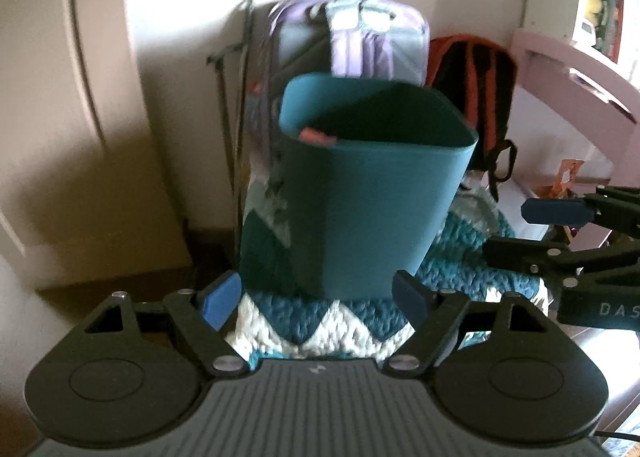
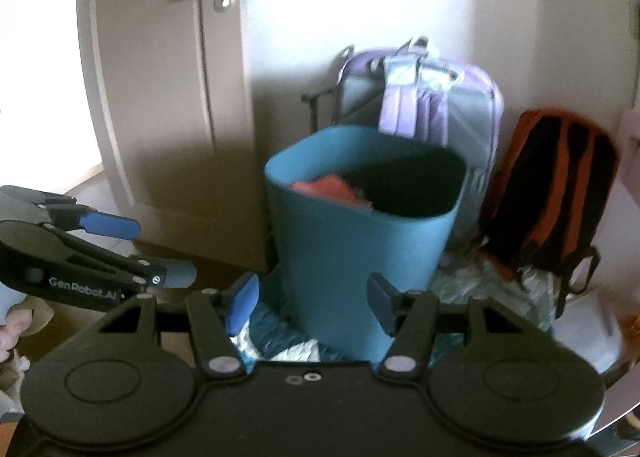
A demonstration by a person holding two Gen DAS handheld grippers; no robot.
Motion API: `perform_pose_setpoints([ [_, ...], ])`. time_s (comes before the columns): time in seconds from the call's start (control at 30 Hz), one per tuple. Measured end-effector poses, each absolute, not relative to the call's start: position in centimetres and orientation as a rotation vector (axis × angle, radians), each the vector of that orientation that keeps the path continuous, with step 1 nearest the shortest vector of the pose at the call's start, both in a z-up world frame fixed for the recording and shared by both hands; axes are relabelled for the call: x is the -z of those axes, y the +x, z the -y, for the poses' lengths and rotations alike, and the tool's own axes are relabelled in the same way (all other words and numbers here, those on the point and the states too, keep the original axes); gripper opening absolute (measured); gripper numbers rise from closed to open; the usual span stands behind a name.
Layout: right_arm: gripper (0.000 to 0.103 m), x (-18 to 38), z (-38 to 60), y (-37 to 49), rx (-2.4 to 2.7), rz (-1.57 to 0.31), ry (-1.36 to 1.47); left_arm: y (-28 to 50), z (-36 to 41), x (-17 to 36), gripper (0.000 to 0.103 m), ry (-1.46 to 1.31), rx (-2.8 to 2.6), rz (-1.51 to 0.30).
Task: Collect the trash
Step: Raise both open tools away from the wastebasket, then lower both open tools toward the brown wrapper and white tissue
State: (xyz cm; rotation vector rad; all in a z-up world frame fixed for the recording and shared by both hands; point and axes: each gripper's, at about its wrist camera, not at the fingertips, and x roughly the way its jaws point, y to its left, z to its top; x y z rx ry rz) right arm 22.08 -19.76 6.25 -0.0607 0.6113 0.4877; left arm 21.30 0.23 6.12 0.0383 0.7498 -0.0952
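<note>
A teal trash bin (image 1: 372, 193) stands upright on a teal-and-white zigzag rug (image 1: 320, 321); it also fills the middle of the right wrist view, bin (image 2: 360, 249). Red trash (image 2: 328, 187) lies inside near its left rim, showing as a red scrap (image 1: 316, 135) in the left wrist view. My left gripper (image 1: 316, 299) is open in front of the bin's base, nothing between its blue pads. My right gripper (image 2: 314, 305) is open too, empty, just short of the bin. Each gripper shows in the other's view: the right gripper (image 1: 520, 229) at the right, the left gripper (image 2: 160, 253) at the left.
A lilac backpack (image 2: 424, 105) leans on the wall behind the bin, a black-and-orange backpack (image 2: 556, 193) to its right. A closed door (image 2: 160, 77) stands at left. Pink furniture (image 1: 576, 97) and an orange wrapper (image 1: 568, 173) sit at right. Crumpled white stuff (image 2: 480, 281) lies by the bin.
</note>
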Motion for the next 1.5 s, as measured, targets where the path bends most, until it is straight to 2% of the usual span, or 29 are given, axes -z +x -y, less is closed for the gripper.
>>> perform_pose_setpoints([
  [0.1,0.061,-4.3,19.1,21.7,-0.510,-0.645,-0.064,21.0,-1.4,-3.6,0.090,-0.011,0.079,-0.785],
  [0.17,0.061,-2.8,18.6,21.7,-0.528,-0.671,-0.062,21.1,-2.2,-1.7,0.098,-0.031,0.065,-0.806],
  [0.43,0.062,6.2,15.2,21.8,-0.616,-0.795,-0.108,22.4,-5.0,8.5,0.098,-0.084,0.003,-0.978],
  [1.1,0.063,32.2,5.4,26.7,-0.678,-1.237,-0.236,29.9,-13.9,33.4,0.098,0.063,0.003,-1.405],
  [1.27,0.063,38.7,3.2,27.4,-0.719,-1.344,-0.261,30.0,-14.7,41.5,0.098,0.090,0.025,-1.531],
  [1.5,0.063,46.0,0.9,27.4,-0.747,-1.466,-0.328,28.6,-14.8,49.6,0.098,0.066,0.058,-1.646],
])
